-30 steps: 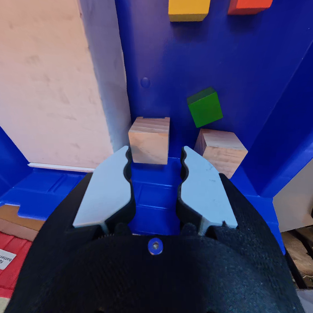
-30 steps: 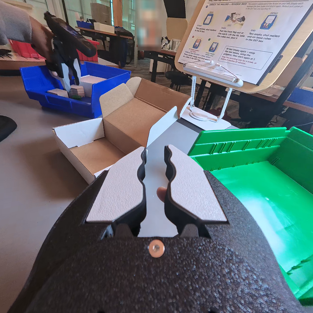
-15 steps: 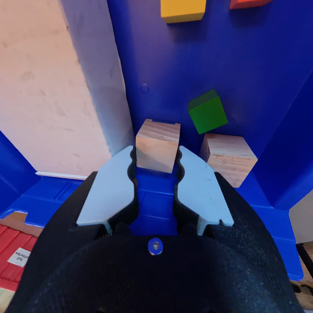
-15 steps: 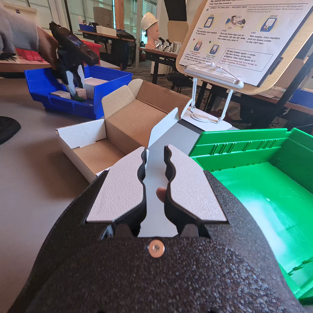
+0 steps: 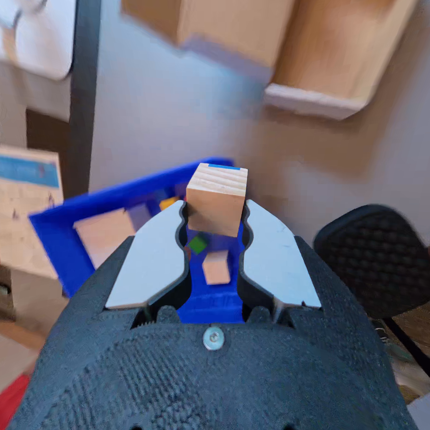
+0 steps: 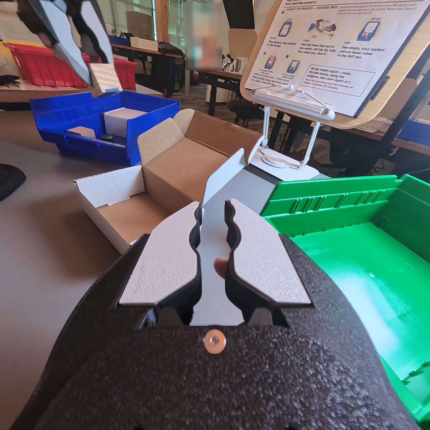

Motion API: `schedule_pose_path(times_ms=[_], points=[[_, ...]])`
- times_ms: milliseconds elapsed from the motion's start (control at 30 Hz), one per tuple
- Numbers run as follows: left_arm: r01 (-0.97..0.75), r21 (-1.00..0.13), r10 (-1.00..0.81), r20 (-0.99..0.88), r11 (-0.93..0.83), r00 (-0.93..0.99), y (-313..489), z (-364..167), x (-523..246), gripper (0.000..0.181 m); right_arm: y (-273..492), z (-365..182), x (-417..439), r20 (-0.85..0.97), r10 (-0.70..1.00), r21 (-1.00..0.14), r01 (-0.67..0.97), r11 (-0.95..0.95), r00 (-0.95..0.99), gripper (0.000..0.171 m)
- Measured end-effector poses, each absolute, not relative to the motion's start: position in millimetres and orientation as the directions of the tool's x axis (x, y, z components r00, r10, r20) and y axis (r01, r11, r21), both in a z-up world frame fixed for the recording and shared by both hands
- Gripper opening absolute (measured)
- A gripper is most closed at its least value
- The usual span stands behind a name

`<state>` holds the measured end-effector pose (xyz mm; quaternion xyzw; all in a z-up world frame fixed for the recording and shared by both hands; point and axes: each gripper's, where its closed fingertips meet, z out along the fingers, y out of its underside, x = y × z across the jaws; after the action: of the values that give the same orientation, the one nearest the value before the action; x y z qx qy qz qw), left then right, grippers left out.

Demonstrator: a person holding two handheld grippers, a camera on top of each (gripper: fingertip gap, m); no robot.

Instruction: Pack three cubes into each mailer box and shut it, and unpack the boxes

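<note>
The left gripper, which a second ago straddled a plain wooden cube in the blue bin, now pinches it, lifted above the bin; packing has likely begun; the right gripper hovers spread and empty above the bench; one open mailer box awaits; one green bin stands empty; four cubes show below, blurred.

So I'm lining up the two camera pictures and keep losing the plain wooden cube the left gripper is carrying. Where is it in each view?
Left wrist view: the wooden cube sits centre frame, clamped between the left gripper fingertips, above the blue bin.
Right wrist view: wooden cube at upper left, held in the air over the same bin.
Shared landmark: the blue bin, beside the open mailer box.
</note>
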<state>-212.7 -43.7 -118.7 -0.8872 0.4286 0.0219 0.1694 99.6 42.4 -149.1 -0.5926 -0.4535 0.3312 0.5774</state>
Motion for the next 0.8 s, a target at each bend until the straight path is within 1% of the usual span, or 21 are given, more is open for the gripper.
schedule_pose_path(times_ms=[133, 200, 267, 367, 467, 533, 667, 733, 800], points=[[-0.828, -0.318, -0.847, -0.116, -0.462, 0.518, -42.4, -132.4, -103.2, 0.045, 40.8, -149.5, 99.4, 0.153, 0.915, -0.981, 0.166, 0.097, 0.372, 0.018], [-0.857, -0.275, -0.874, -0.101, -0.435, 0.476, -36.6, -155.4, -68.7, 0.045, 41.8, -150.7, 101.3, 0.163, 0.911, -0.980, 0.172, 0.103, 0.379, 0.018], [-0.884, -0.197, -0.889, -0.091, -0.425, 0.448, -28.4, -184.1, -49.2, 0.045, 43.4, -151.8, 103.8, 0.162, 0.908, -0.980, 0.174, 0.101, 0.386, 0.017], [-0.900, -0.076, -0.897, -0.086, -0.428, 0.434, -17.6, -219.9, -40.6, 0.045, 45.2, -152.7, 107.1, 0.155, 0.907, -0.981, 0.170, 0.094, 0.392, 0.017], [-0.898, 0.013, -0.895, -0.085, -0.440, 0.437, -14.9, -238.0, -46.3, 0.045, 46.6, -151.7, 109.8, 0.163, 0.903, -0.980, 0.169, 0.103, 0.396, 0.017], [-0.893, 0.033, -0.893, -0.051, -0.450, 0.448, -20.3, -242.0, -48.7, 0.045, 47.1, -151.0, 110.8, 0.167, 0.903, -0.980, 0.168, 0.107, 0.396, 0.017], [-0.887, 0.059, -0.888, -0.077, -0.458, 0.454, -22.9, -251.0, -58.2, 0.045, 46.9, -151.2, 109.9, 0.161, 0.907, -0.981, 0.165, 0.103, 0.388, 0.017], [-0.891, 0.040, -0.890, -0.086, -0.452, 0.448, -23.7, -251.4, -57.2, 0.046, 46.3, -151.8, 109.0, 0.165, 0.908, -0.980, 0.169, 0.107, 0.386, 0.017], [-0.898, 0.005, -0.894, -0.090, -0.441, 0.439, -26.1, -246.5, -53.5, 0.053, 45.5, -152.4, 108.9, 0.170, 0.906, -0.979, 0.173, 0.110, 0.387, 0.017]])
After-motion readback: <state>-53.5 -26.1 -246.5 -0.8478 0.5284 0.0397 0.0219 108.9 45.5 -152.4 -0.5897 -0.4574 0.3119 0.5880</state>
